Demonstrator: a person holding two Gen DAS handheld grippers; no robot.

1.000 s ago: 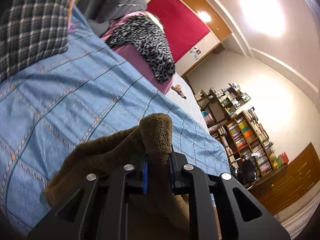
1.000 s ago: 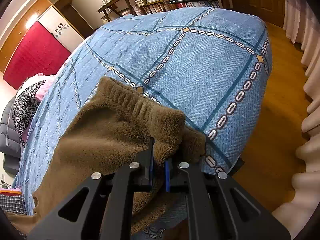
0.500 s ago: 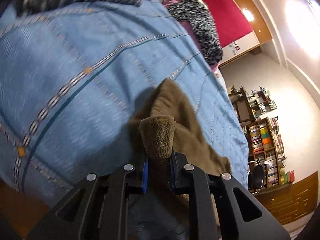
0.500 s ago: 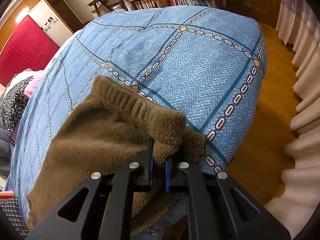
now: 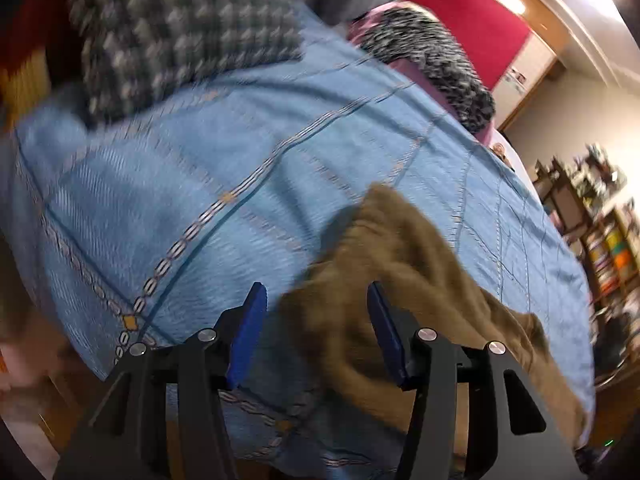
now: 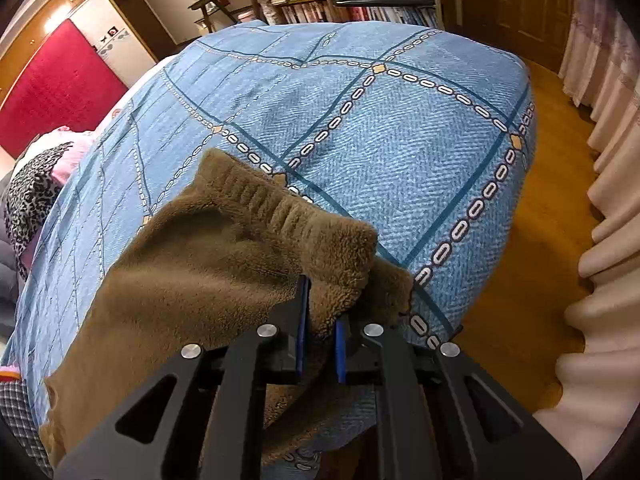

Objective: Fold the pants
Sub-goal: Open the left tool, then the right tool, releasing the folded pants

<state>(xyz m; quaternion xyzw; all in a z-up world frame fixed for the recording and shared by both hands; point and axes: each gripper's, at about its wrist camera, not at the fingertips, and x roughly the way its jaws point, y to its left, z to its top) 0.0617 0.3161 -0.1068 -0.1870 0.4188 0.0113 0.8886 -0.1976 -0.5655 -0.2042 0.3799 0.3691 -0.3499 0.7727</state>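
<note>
Pants [image 6: 208, 264]: brown fleece, lying on the blue bedspread [image 6: 400, 128] at the near edge of the bed, ribbed waistband bunched toward the near right corner. Fabric is thick and fuzzy, loosely creased, and stretches left across the bed toward a checked cloth [image 5: 180, 28].

Writing: none legible. Small stickers on the white panel beside the red headboard [image 6: 56, 88] are too small to read; book spines on the far shelves likewise.

Left claw [image 5: 316, 316]: pitched down at the bed, blue pads spread well apart and opening. A fold of the pants sits between them, nearer the right pad; pads are not pressing on it. Left view is motion-blurred.

Right claw [image 6: 322, 320]: pitched steeply down over the near right corner, jaws starting to open by a small amount, pads still pinching the waistband edge, which bulges above them.

Leopard-print garment [image 5: 436, 64] lies far up the bed by the headboard.
</note>
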